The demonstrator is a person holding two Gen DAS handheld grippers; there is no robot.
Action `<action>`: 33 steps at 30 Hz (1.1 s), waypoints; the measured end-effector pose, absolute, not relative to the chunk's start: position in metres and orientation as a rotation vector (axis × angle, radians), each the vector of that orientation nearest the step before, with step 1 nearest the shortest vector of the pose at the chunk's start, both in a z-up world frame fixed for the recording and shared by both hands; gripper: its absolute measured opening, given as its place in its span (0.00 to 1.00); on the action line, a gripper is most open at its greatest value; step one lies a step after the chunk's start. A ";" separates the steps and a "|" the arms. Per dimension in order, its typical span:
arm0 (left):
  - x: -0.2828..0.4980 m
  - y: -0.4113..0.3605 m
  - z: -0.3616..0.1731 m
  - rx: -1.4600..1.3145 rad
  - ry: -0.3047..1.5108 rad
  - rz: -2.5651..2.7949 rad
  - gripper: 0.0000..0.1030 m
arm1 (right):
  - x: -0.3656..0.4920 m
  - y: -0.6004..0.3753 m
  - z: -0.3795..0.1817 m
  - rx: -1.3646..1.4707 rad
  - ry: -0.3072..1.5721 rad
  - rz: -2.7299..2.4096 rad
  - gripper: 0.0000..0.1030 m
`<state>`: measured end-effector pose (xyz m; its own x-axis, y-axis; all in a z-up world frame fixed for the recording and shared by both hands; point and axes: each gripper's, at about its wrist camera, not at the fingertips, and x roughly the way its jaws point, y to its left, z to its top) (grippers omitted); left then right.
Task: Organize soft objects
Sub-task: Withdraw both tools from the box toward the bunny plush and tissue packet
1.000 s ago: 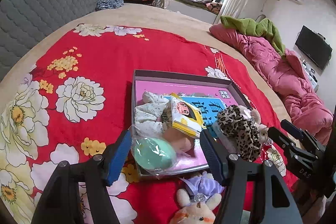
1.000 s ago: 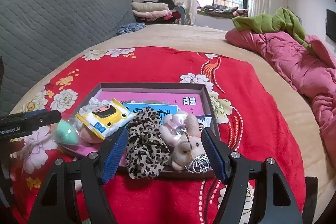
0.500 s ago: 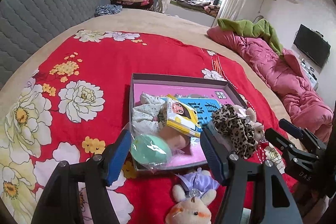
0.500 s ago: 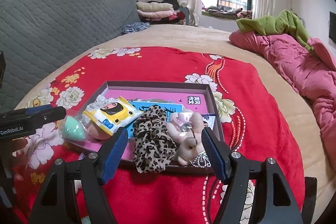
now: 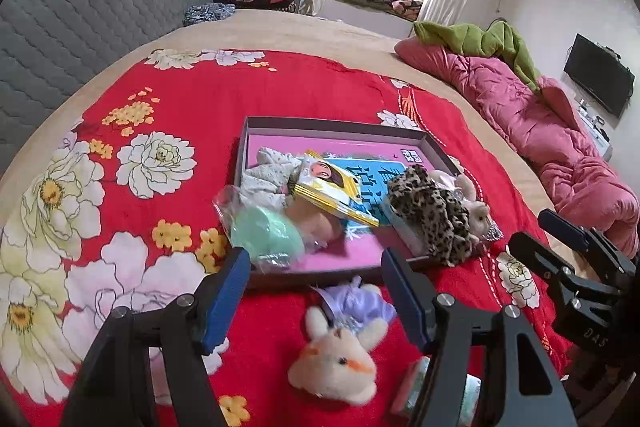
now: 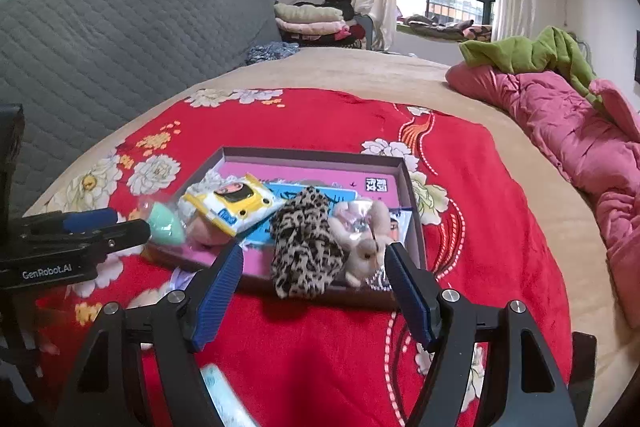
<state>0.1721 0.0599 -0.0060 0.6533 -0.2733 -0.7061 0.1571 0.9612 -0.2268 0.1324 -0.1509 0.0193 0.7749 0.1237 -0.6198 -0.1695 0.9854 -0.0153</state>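
My left gripper [image 5: 316,291] stands open with nothing between its blue pads, poised on the near side of the shallow dark cardboard box with a pink lining [image 5: 344,127], my landmark throughout. At the box's near-left corner a mint-green sponge egg in clear film [image 5: 266,237] overhangs the rim; a careless nudge there would likely tip it onto the red floral blanket [image 5: 192,99]. Just outside the near rim lies a cream plush rabbit in a lilac dress [image 5: 340,343], not yet stowed; its soft body may deform and slip if pinched at an ear. At the near-right of the box a leopard-print fabric scrunchie [image 6: 306,241] drapes over the rim, and dragging it could pull out the small beige plush toy [image 6: 366,247] touching it. My right gripper [image 6: 314,293] is likewise open and empty. A pale tube-like item [image 6: 222,391] nearest me is cut off and blurred; I cannot identify it.
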 end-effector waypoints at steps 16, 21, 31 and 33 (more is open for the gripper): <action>0.139 0.049 -0.001 -0.140 0.838 -0.243 0.66 | 0.085 -0.146 0.016 -0.096 0.702 0.285 0.73; 0.130 0.048 -0.002 -0.129 0.847 -0.239 0.66 | 0.075 -0.142 0.009 -0.099 0.733 0.336 0.73; 0.117 0.038 -0.012 -0.093 0.896 -0.250 0.66 | 0.067 -0.127 -0.006 -0.132 0.792 0.386 0.73; 0.116 0.036 -0.014 -0.087 0.907 -0.252 0.66 | 0.065 -0.123 -0.010 -0.141 0.803 0.397 0.73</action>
